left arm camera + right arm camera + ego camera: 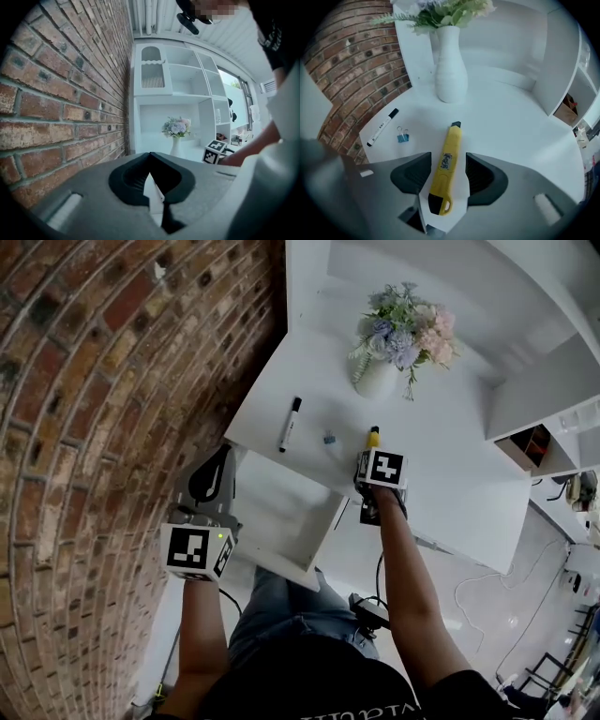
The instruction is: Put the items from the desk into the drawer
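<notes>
The right gripper points down at the white desk, its jaws apart on either side of a yellow utility knife. The knife lies flat on the desktop between the black pads, and bare white shows on both sides of it, so neither pad presses on it. In the right gripper view, a small blue binder clip lies left of the knife. Further left is a black-capped white marker, well apart from the jaws. A white vase of pastel flowers stands at the top centre.

In the head view, the open white drawer juts out below the desk's lower left edge, beside the brick wall. The left gripper sits at the drawer's left side. In the left gripper view its jaw tips meet, with a white sliver showing through the gap below them.
</notes>
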Demonstrator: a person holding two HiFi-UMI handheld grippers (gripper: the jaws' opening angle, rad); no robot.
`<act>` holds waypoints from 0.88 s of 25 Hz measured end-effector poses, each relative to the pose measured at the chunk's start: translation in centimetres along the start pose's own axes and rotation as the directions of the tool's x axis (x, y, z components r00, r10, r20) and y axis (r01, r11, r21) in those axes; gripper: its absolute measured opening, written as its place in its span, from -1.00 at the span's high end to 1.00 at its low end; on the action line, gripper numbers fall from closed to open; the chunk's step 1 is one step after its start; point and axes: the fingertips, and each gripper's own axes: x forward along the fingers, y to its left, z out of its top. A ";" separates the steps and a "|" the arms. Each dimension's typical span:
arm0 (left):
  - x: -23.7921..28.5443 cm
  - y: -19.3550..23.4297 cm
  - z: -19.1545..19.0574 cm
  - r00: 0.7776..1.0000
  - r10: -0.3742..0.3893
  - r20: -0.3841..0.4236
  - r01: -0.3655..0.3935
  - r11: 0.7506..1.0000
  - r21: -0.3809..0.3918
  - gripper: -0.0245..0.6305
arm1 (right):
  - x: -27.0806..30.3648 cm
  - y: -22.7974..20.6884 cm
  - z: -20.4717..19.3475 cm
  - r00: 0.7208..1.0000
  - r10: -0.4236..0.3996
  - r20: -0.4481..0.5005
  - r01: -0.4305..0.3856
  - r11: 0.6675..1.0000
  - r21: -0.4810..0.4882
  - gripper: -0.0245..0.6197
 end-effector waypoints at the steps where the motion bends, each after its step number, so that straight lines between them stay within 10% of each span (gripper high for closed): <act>1: -0.1 0.3 0.0 1.000 0.000 0.001 0.000 1.000 -0.004 0.92 | 0.4 -0.1 -0.3 0.999 -0.010 -0.030 0.010 1.000 0.011 0.18; 11: 0.0 1.3 0.7 0.999 -0.025 0.029 0.026 0.999 -0.026 0.92 | 1.1 0.2 -0.8 0.974 0.004 -0.227 0.001 1.000 0.025 0.32; 22: -0.4 0.6 2.7 0.992 -0.105 0.073 0.105 0.994 -0.002 0.92 | -0.7 1.4 -1.6 0.980 0.039 -0.196 -0.018 0.994 0.107 0.53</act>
